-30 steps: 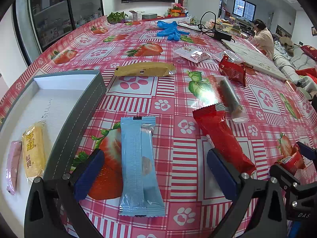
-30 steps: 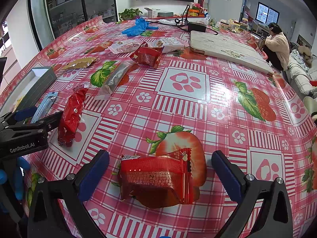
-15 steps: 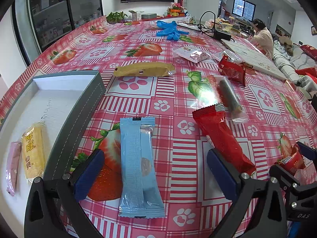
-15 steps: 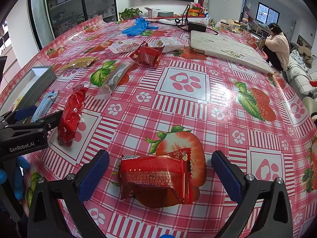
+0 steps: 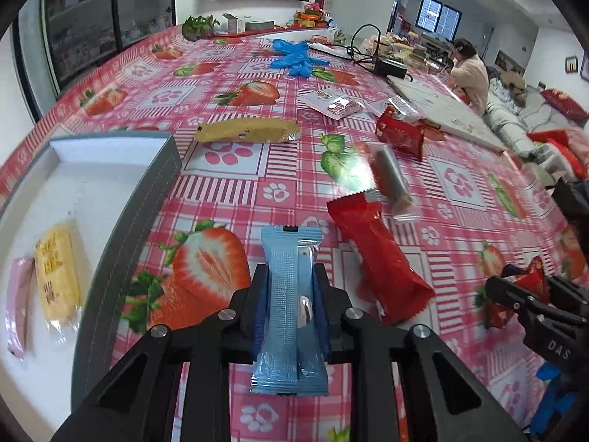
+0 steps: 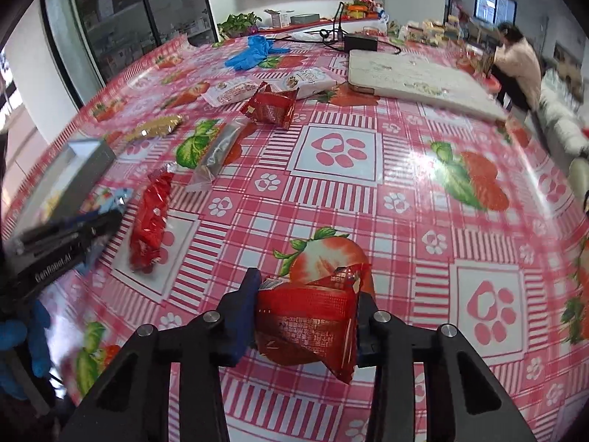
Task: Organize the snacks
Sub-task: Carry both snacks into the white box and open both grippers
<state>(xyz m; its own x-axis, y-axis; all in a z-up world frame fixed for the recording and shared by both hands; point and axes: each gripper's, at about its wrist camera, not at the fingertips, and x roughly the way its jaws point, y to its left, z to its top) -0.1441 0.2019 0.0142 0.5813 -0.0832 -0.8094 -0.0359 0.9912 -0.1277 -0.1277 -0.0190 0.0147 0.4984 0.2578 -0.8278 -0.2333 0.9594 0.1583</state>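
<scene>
Left gripper [image 5: 289, 296] pinches a long pale-blue foil snack packet [image 5: 291, 313] just above the strawberry-print tablecloth [image 5: 368, 169], beside a grey open box [image 5: 154, 184] holding a yellow wrapper [image 5: 57, 276]. Right gripper [image 6: 307, 316], marked "DAS" in the left view, clamps a crumpled red snack pouch [image 6: 309, 326]; its small print is unreadable.

- The left wrist camera sat low and close behind the left gripper [image 5: 291, 287], facing forward across the strawberry tablecloth [image 5: 228, 140] toward the far wall.
- The right wrist camera looked likewise over the right gripper [image 6: 307, 294].
- Both views shared the long red packet [image 5: 379, 254] [image 6: 149, 228], the grey tray [image 5: 147, 191] [image 6: 92, 154] and the blue gloves [image 5: 294, 57] [image 6: 254, 51].
</scene>
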